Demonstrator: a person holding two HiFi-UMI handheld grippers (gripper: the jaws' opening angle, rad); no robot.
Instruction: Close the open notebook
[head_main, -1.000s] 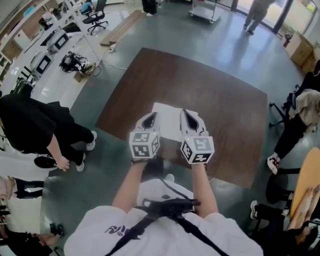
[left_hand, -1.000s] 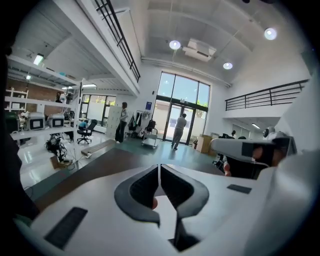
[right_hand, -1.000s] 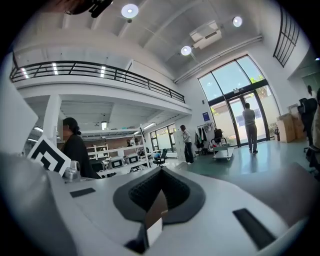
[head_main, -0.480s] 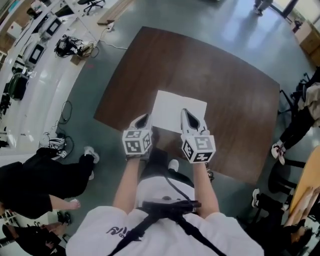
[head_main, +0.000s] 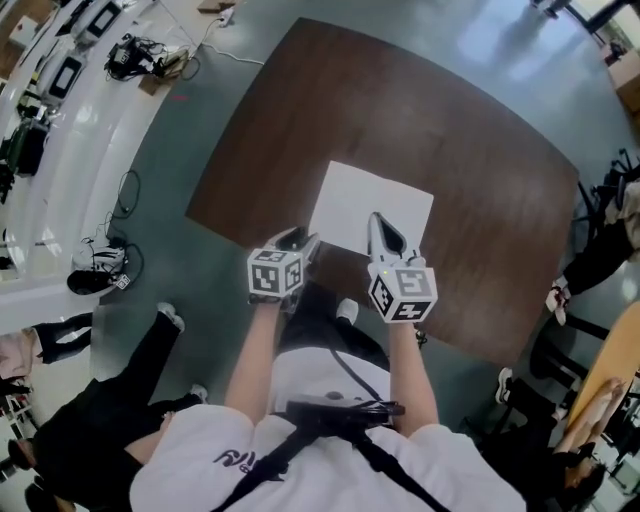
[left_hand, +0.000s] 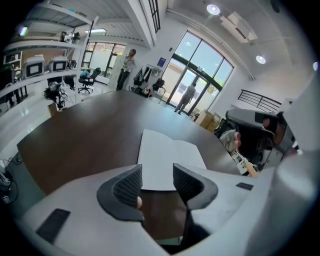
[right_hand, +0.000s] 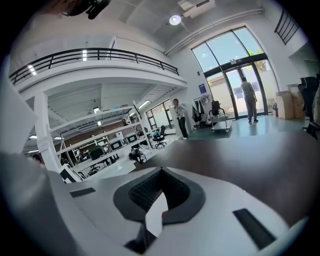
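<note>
The open notebook (head_main: 370, 208) lies flat with blank white pages on the dark brown table (head_main: 460, 130), near its front edge. In the left gripper view the notebook (left_hand: 167, 157) lies just beyond the jaws. My left gripper (head_main: 300, 245) hovers at the notebook's near left corner. Its jaws are opening, and nothing is between them (left_hand: 157, 177). My right gripper (head_main: 380, 225) is over the near edge of the right page. Its jaws are shut (right_hand: 161, 170), and only a sliver of white page (right_hand: 157, 212) shows behind the tips.
A person's dark-clad legs (head_main: 90, 440) stand on the floor at lower left. Cables and bags (head_main: 95, 270) lie along the white desks at left. A chair with clothing (head_main: 605, 250) is off the table's right edge. The table's front edge (head_main: 330, 268) runs under my hands.
Both grippers have come down and forward to the notebook's near edge. The left jaws, shut before, now stand apart. The right gripper stays shut.
</note>
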